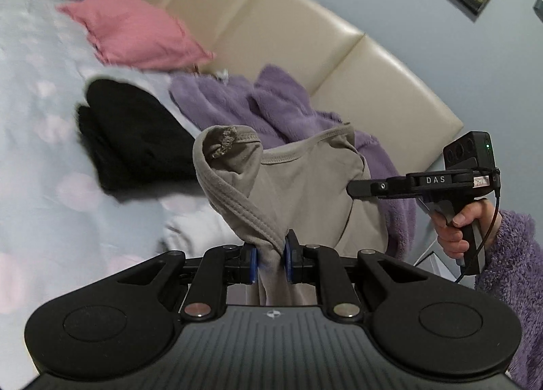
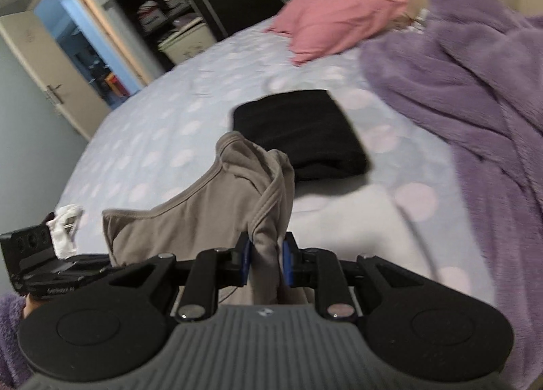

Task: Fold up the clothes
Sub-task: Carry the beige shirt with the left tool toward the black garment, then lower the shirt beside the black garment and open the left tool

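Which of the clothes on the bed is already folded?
The black garment: it lies as a flat folded stack, while the purple robe is rumpled and the beige top hangs from both grippers.

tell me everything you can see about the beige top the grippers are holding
The beige stretchy knit top looks thin and soft, with a stitched band edging its scooped opening and straps. It hangs in the air above the dotted pale blue bedsheet, bunched and unfolded. The left gripper pinches one strap between its blue pads; the right gripper pinches the other. Its lower part is out of view.
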